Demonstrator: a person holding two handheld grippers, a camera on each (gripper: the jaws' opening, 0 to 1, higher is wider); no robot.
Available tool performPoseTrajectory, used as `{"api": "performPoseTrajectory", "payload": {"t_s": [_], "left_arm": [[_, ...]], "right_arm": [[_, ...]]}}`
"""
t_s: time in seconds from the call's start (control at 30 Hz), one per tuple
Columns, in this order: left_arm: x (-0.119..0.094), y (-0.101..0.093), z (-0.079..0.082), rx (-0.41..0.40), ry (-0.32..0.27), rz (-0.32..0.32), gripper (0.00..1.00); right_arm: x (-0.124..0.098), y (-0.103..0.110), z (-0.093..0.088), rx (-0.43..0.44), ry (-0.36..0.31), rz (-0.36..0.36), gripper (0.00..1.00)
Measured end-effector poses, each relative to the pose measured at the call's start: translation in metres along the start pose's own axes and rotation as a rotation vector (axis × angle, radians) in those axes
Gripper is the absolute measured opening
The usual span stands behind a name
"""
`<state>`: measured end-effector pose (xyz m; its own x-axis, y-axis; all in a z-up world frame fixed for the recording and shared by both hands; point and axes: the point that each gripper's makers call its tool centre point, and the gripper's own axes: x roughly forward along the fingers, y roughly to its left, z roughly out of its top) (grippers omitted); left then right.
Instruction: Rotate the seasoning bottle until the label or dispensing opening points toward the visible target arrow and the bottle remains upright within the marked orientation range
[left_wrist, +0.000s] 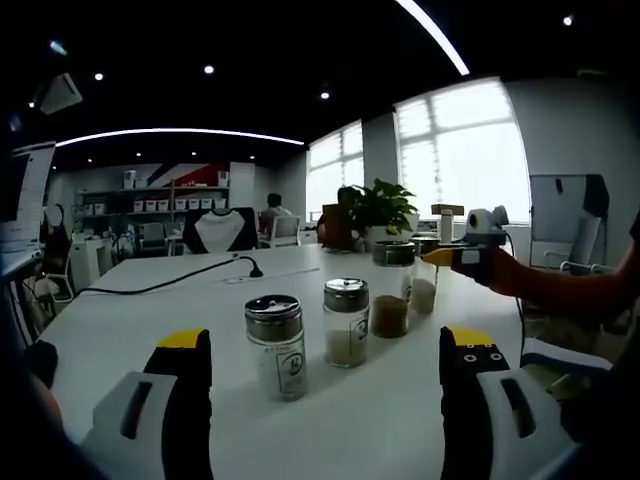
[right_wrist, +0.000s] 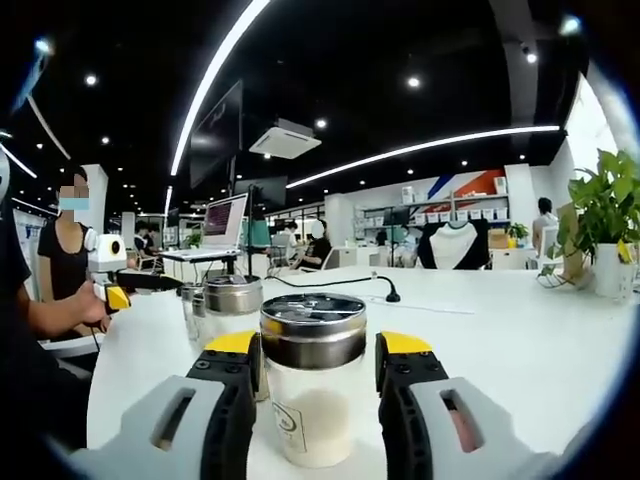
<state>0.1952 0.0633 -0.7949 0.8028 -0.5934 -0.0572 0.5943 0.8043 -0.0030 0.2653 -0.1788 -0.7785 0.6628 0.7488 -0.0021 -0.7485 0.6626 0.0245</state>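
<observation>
Bottle (right_wrist: 312, 385) sits between your right hand-held gripper (right_wrist: 314, 362) jaws, apparently gripped; left hand-held gripper (left_wrist: 325, 352) open. No arrow visible, turning's left.

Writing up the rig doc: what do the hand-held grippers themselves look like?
Each hand-held gripper has two black jaws with yellow tips and light grey slotted plates on the outer sides: left hand-held gripper, right hand-held gripper. One left tip carries small black dots.

Four steel-capped glass shaker jars (left_wrist: 346, 321) stand in a row ahead of the left tool (left_wrist: 325, 365); bare white surface (left_wrist: 150, 320) lies open beside them.
</observation>
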Motion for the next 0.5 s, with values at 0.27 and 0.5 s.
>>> {"api": "performPoseTrajectory", "payload": {"t_s": [0.27, 0.5], "left_arm": [[-0.003, -0.002, -0.003, -0.014, 0.007, 0.006, 1.0], [-0.007, -0.002, 0.0, -0.017, 0.002, 0.013, 1.0]], "right_arm": [[-0.018, 0.008, -0.001, 0.005, -0.005, -0.089, 0.61], [-0.029, 0.014, -0.01, -0.01, 0.026, -0.156, 0.72]]}}
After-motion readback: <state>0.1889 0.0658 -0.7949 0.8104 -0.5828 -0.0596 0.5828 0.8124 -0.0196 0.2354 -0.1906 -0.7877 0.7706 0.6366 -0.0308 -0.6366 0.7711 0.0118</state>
